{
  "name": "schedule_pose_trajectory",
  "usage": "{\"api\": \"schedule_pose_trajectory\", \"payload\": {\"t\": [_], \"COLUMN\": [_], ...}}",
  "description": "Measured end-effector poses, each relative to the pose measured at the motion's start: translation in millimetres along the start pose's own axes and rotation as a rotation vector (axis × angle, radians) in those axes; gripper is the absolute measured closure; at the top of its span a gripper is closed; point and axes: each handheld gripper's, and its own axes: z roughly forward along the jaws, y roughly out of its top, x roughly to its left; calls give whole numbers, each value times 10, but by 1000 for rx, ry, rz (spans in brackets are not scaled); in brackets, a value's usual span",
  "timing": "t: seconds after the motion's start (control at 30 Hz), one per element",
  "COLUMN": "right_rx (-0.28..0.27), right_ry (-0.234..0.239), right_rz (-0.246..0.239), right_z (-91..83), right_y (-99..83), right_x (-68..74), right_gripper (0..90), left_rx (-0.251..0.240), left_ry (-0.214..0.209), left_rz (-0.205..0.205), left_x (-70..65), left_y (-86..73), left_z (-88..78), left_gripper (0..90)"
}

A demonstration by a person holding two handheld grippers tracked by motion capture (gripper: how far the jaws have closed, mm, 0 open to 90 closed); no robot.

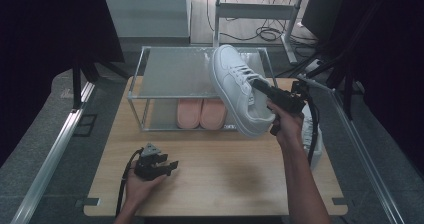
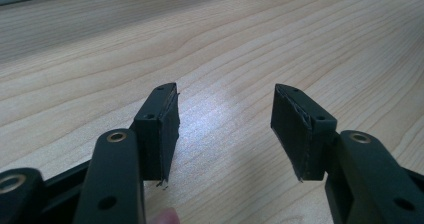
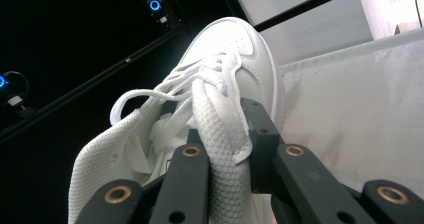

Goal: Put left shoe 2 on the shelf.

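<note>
High view, sneaker: we see the white sneaker (image 1: 237, 91) lifted clear of the bench (image 1: 220, 184), hanging in front of the right end of the two-tier shoe rack (image 1: 137, 91), above the level of its top shelf.
High view, right tool: our right tool (image 1: 266, 93) grips the sneaker at the collar near the heel, the hand (image 1: 286, 126) below it.
High view, direction: the long axis runs from heel, low and near us, to toe, high and far; the toe points up and away toward the rack's back, and the sole faces left and down.
High view, left tool: our left tool (image 1: 167, 165) rests low over the bench near its front left, holding nothing.
High view, neighbours: a pair of pink slippers (image 1: 202, 113) sits on the lower shelf; the top shelf looks bare under the sneaker.
Left gripper view, tool state: the jaws stand well apart with only wood grain between the pads (image 2: 167, 129).
Right gripper view, grip: the jaws are clamped on the padded mesh tongue or collar edge (image 3: 220, 149) of the sneaker (image 3: 235, 59); we cannot tell for certain which.
Right gripper view, direction: the toe points away along the jaws, laces (image 3: 150, 96) loose toward the left.
Handling, judgement: we judge the sneaker light but long, so held by one soft edge it will tend to swing and sag.
Handling, material: the upper looks smooth and a little slippery, the padding squashy, the sole stiff.
Handling, best hold: the collar at the heel or the sidewall over the sole looks firmer than the tongue; nothing here seems fragile.
</note>
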Motion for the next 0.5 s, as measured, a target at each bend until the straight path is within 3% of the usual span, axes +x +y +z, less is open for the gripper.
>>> {"api": "schedule_pose_trajectory", "payload": {"t": [0.5], "right_rx": [1], "right_ry": [-19], "right_rz": [26], "right_z": [378], "right_y": [145], "right_x": [32], "right_gripper": [813], "left_rx": [5], "left_ry": [-4], "left_rz": [4], "left_x": [-7], "left_y": [-4], "left_z": [13], "left_gripper": [453]}}
